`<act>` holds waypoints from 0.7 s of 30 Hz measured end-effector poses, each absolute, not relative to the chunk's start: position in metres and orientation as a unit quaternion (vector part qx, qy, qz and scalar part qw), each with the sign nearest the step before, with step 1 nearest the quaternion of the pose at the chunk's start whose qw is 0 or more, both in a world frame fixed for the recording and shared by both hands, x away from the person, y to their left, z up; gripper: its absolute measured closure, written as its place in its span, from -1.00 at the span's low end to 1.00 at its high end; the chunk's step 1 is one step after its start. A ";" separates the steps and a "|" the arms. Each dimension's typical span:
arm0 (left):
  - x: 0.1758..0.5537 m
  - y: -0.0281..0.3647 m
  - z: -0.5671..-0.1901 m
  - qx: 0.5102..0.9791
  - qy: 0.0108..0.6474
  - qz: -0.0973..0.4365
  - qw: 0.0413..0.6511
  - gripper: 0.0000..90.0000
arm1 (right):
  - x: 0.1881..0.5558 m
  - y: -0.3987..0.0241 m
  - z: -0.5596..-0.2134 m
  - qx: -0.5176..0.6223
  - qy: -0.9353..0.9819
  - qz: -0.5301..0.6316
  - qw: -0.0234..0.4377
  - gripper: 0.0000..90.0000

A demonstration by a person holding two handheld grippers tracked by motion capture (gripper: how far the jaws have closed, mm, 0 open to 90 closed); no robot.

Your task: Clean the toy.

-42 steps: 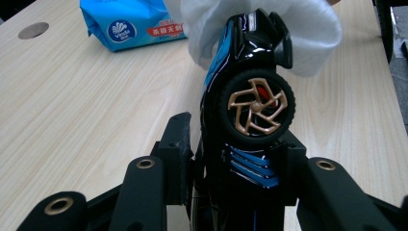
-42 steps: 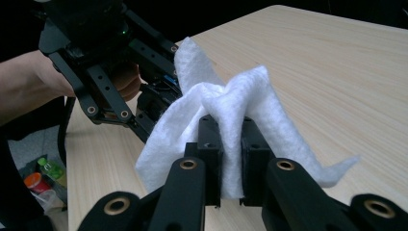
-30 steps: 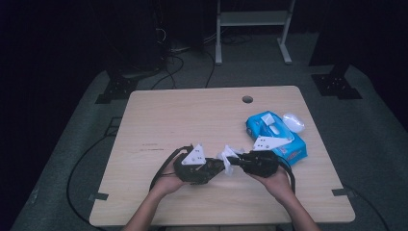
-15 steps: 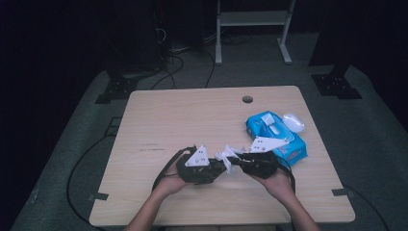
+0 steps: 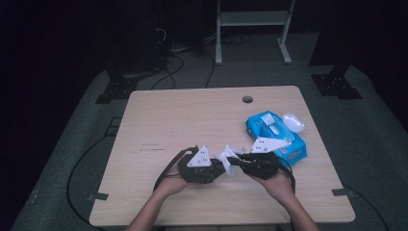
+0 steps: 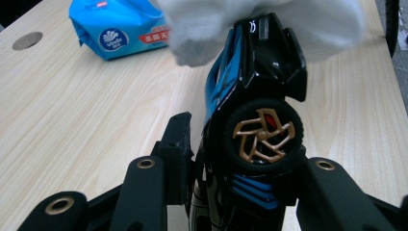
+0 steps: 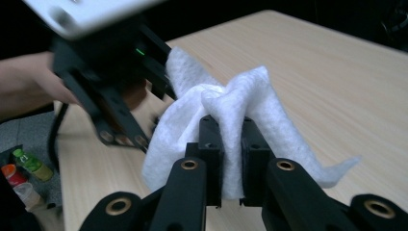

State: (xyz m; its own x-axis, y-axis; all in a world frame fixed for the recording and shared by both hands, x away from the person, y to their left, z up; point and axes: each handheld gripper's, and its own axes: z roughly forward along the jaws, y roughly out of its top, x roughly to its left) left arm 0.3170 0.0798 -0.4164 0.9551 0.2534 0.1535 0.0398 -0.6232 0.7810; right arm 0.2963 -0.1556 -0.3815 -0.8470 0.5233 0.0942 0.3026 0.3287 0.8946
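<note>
- The left gripper (image 5: pixel 219 168) sits over the near middle of the wooden table (image 5: pixel 192 120), held in the person's left hand (image 5: pixel 171 180).
- Its jaws are clamped on a black and blue toy car (image 6: pixel 255 110), which stands nose-up between them in the left gripper view, one gold-spoked wheel (image 6: pixel 263 136) facing the camera.
- The right gripper (image 5: pixel 234 161) is just to the right of it, held in the person's right hand (image 5: pixel 274 180), its tips pointing left towards the car.
- Its jaws are pressed together on a bunched white wipe (image 7: pixel 226 115), pinching a fold of it.
- The wipe drapes against the top end of the car, between the two grippers.
- A blue pack of wipes (image 5: pixel 274 137) lies on the table to the right, just beyond the right gripper.
- Its white lid (image 5: pixel 293 121) stands flipped open at the far right end.
- A small round hole (image 5: pixel 247 99) is in the table's far edge.
</note>
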 end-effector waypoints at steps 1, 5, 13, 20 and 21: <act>0.317 0.080 -0.416 0.892 0.082 0.125 0.426 0.31 | 0.294 -0.152 -0.378 0.248 0.809 0.523 0.105 0.82; 0.315 0.075 -0.416 0.894 0.074 0.128 0.423 0.31 | 0.286 -0.139 -0.373 0.223 0.818 0.519 0.110 0.82; 0.320 0.086 -0.413 0.882 0.094 0.125 0.444 0.31 | 0.303 -0.167 -0.394 0.279 0.809 0.507 0.101 0.82; 0.319 0.086 -0.412 0.880 0.094 0.125 0.449 0.31 | 0.308 -0.175 -0.412 0.304 0.803 0.509 0.066 0.82; 0.319 0.086 -0.412 0.879 0.094 0.125 0.450 0.31 | 0.308 -0.174 -0.411 0.302 0.800 0.514 0.062 0.82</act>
State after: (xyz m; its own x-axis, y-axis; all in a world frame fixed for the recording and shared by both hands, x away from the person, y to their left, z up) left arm 0.3190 0.0863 -0.4115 0.9512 0.2773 0.1350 0.0526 -0.5770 0.8150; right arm 0.3075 -0.1744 -0.4106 -0.8096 0.5473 0.2121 0.4204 0.2885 0.8603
